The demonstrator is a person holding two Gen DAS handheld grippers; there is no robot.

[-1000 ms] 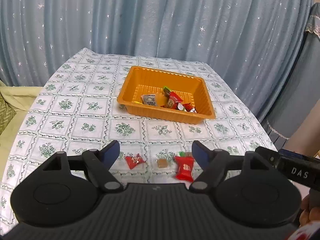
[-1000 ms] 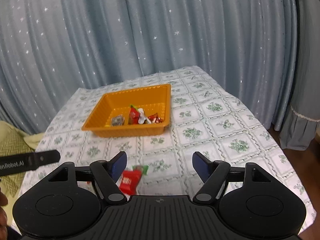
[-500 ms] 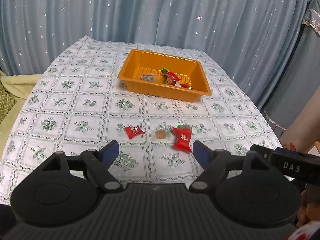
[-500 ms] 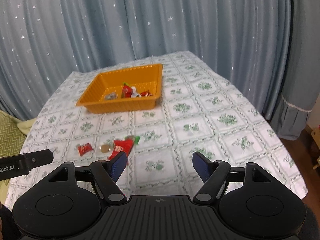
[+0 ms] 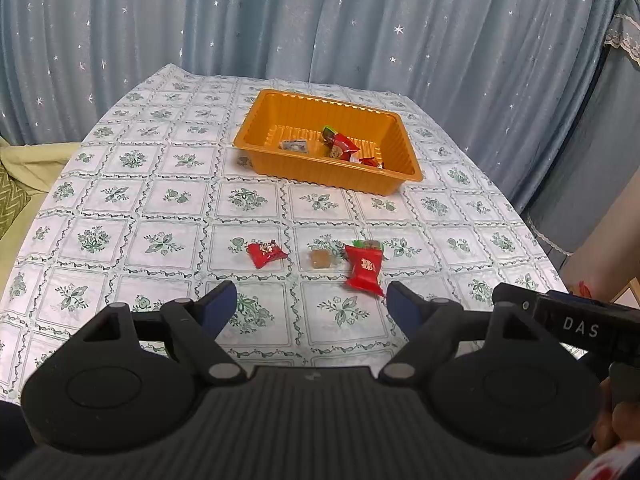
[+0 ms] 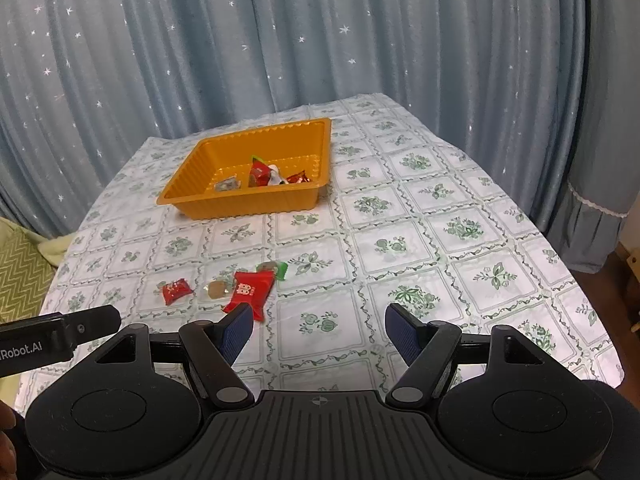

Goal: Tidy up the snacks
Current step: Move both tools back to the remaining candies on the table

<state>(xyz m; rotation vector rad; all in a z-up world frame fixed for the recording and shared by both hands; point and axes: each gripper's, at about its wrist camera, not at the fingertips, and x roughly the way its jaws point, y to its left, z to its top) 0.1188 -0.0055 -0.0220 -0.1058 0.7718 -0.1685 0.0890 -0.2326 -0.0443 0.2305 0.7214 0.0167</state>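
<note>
An orange tray (image 5: 280,162) (image 6: 248,204) stands on the far middle of the table and holds several wrapped snacks (image 5: 340,146) (image 6: 260,172). On the cloth nearer me lie a small red packet (image 5: 266,254) (image 6: 175,290), a brown candy (image 5: 320,260) (image 6: 217,289), a larger red packet (image 5: 364,270) (image 6: 250,290) and a green-wrapped candy (image 5: 370,245) (image 6: 274,269). My left gripper (image 5: 312,308) is open and empty, held above the near table. My right gripper (image 6: 320,330) is open and empty, to the right of the loose snacks.
The table has a floral checked cloth (image 5: 160,208) and blue starred curtains (image 5: 320,20) hang behind it. A yellow-green cushion (image 6: 20,280) lies off the left edge. The other gripper's body shows at each view's side (image 5: 580,328) (image 6: 48,338).
Both grippers have pulled back and risen from the table, so the tray and loose snacks look farther away. Both stay open and empty. The snacks have not moved.
</note>
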